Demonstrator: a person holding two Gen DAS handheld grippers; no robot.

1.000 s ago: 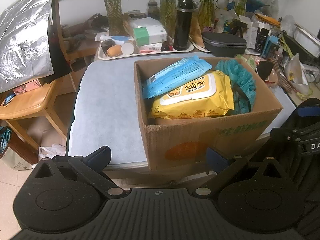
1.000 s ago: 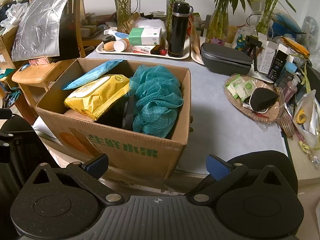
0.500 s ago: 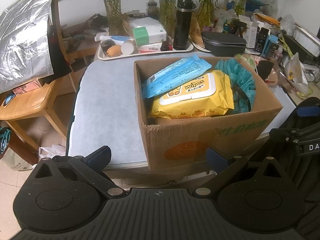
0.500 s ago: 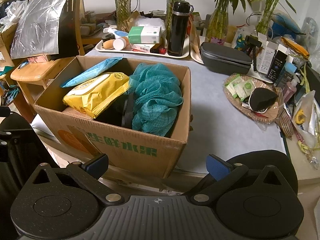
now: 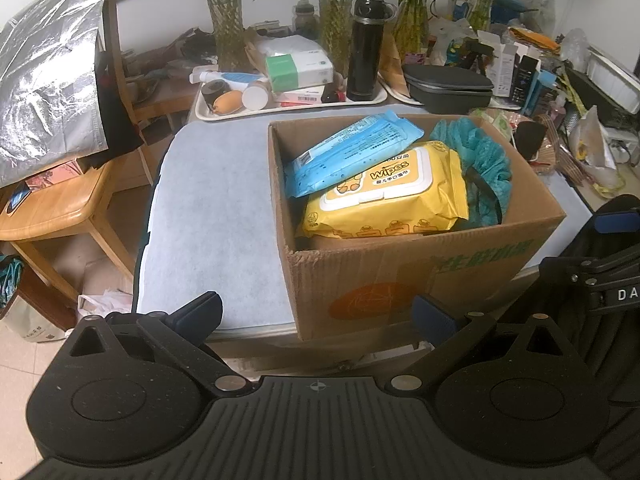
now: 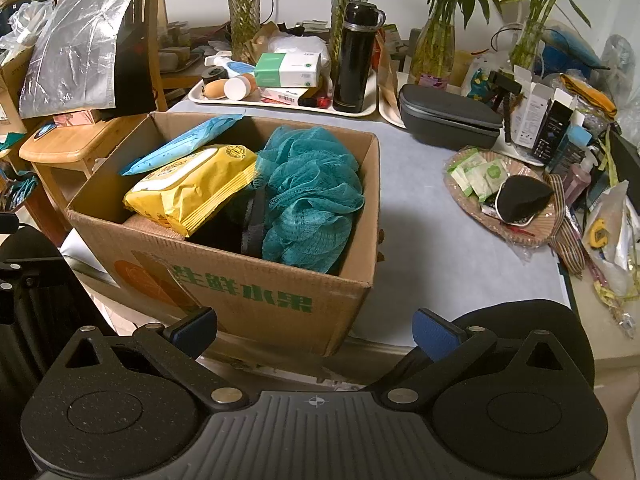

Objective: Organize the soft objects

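Yellow pack (image 5: pixel 386 192) labelled "wipes" inside box (image 5: pixel 420 280); both claws (image 5: pixel 316 316) (image 6: pixel 314 326) gaping, empty.

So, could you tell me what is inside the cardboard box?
In the box: blue pack resting on yellow wipes, teal loofah, something black between. Anything underneath is covered.

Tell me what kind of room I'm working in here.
Most likely a lived-in home room, not a lab: a cluttered table holding a cardboard box of wipes and a bath pouf, vases of bamboo behind, and a wooden stool beside it.
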